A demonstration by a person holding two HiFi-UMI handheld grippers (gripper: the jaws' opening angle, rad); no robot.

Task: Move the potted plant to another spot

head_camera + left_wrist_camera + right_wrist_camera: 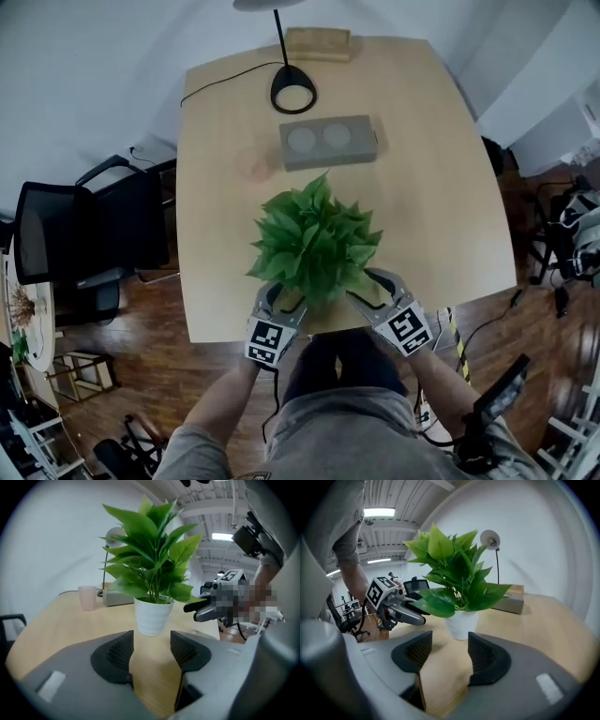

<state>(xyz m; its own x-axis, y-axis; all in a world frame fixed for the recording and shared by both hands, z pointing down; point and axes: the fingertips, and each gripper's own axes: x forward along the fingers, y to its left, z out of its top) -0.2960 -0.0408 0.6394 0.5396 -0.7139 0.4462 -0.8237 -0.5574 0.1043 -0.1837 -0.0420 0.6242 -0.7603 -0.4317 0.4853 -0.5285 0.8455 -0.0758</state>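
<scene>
- The potted plant [314, 246] stands upright in its white pot [151, 616] on the wooden counter [450, 187], just below the middle of the head view and near the counter's lower edge.
- My left gripper [281, 298] sits at the plant's lower left. Its fingers [119, 651] are spread, with only bare counter between them and the pot just ahead, untouched.
- My right gripper [373, 291] sits at the plant's lower right. Its fingers [485, 656] are spread too, pinching nothing, with the pot just beyond the tips.
- Above the plant in the head view lies a grey block [328, 141] with two round recesses, then a black lamp base [292, 89].
- A pink cup [87, 597] stands at the left of the left gripper view.
</scene>
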